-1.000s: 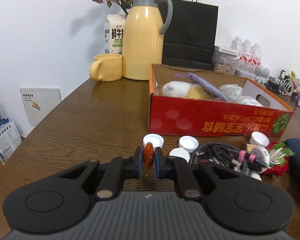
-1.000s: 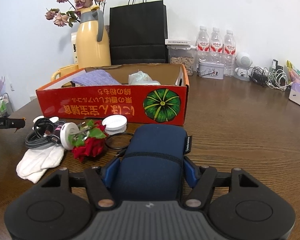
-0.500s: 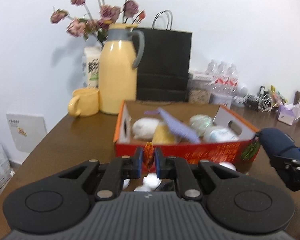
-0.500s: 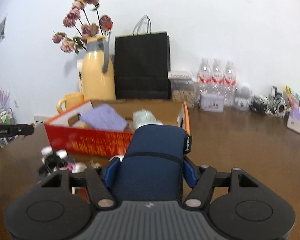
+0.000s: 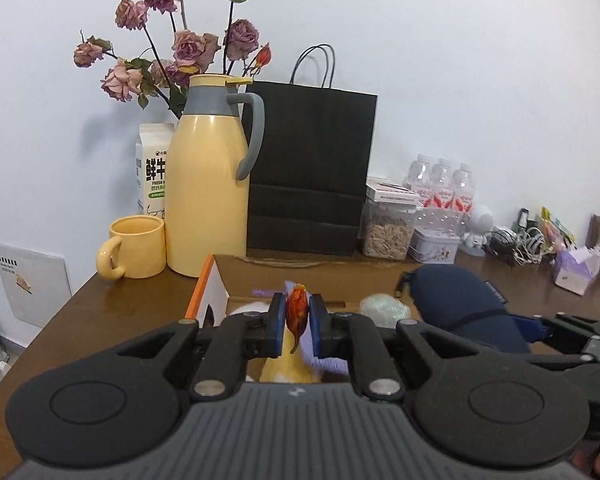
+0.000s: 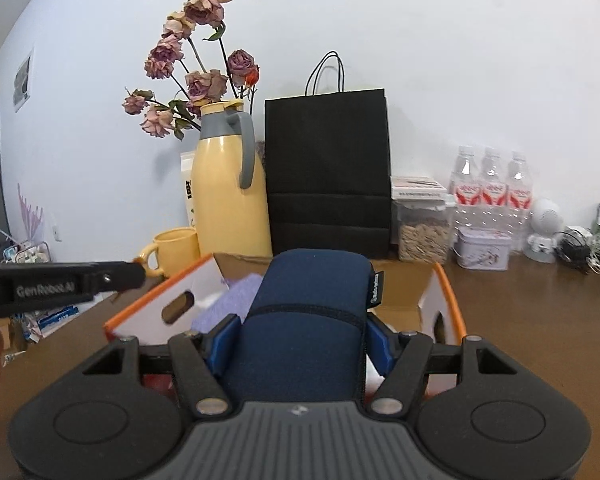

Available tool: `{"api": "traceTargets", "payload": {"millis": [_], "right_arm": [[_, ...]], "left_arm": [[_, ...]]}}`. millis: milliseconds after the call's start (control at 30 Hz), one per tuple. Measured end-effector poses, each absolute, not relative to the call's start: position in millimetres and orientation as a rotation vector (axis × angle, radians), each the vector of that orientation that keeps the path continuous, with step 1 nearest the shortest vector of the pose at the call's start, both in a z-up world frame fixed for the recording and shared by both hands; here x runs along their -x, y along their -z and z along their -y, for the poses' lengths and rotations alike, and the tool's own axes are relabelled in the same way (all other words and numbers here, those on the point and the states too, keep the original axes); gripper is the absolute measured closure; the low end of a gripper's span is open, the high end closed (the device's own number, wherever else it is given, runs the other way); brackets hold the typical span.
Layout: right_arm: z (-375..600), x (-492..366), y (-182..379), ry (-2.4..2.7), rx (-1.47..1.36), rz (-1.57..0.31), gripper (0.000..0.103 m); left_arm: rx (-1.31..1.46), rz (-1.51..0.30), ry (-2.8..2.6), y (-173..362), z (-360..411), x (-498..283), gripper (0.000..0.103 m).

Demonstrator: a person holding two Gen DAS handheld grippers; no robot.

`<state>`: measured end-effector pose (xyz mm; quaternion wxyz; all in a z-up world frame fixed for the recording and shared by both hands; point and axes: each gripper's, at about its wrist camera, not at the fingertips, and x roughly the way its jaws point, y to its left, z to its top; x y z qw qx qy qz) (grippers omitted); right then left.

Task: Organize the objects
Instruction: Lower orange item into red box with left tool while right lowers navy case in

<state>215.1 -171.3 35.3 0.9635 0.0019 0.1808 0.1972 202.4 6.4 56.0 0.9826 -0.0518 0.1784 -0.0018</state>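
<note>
My left gripper (image 5: 298,320) is shut on a small orange-red leaf-like piece (image 5: 297,310) and holds it above the open cardboard box (image 5: 208,288). My right gripper (image 6: 300,344) is shut on a dark blue fabric pouch (image 6: 312,312), held above the same box (image 6: 156,308). The pouch also shows at the right of the left wrist view (image 5: 456,300). Inside the box lie a purple cloth (image 6: 228,300), a yellow item (image 5: 284,364) and a pale green bundle (image 5: 384,308).
Behind the box stand a yellow jug (image 5: 208,196), a yellow mug (image 5: 136,246), a milk carton (image 5: 152,168), dried roses (image 5: 180,48) and a black paper bag (image 5: 312,168). A seed jar (image 5: 388,228), a tin (image 5: 436,244), water bottles (image 5: 440,184) and cables (image 5: 520,240) line the back right.
Both grippers have risen from the table and moved forward over the box, each still holding its object. The loose items on the table have dropped out of view.
</note>
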Motion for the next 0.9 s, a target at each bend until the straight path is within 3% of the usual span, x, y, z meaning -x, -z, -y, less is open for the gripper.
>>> {"api": "traceTargets", "payload": {"millis": [667, 700, 767, 833, 867, 900], "right_arm": [[138.0, -304.8, 3.3, -0.389, 0.04, -0.458, 0.038], [137.2, -303.7, 3.9, -0.387, 0.046, -0.456, 0.039], [136.9, -298.0, 2.0, -0.374, 0.06, -0.429, 0.036], [138.8, -292.6, 0.3, -0.357, 0.064, -0.413, 0.015], [140.3, -289.9, -0.6, -0.348, 0.065, -0.403, 0.004], [141.6, -287.7, -1.3, -0.34, 0.069, -0.394, 0.0]], "left_arm": [[0.132, -0.435, -0.05, -19.1, -17.7, -286.3, 0.089], [0.126, -0.43, -0.052, -19.0, -17.4, -284.6, 0.082], [0.114, -0.42, -0.052, -18.7, -17.3, -280.9, 0.057], [0.106, -0.4, -0.058, -19.3, -17.4, -276.1, 0.026], [0.106, -0.393, -0.057, -20.3, -17.5, -273.9, 0.02], [0.111, -0.385, -0.055, -21.0, -18.0, -272.0, 0.007]]}}
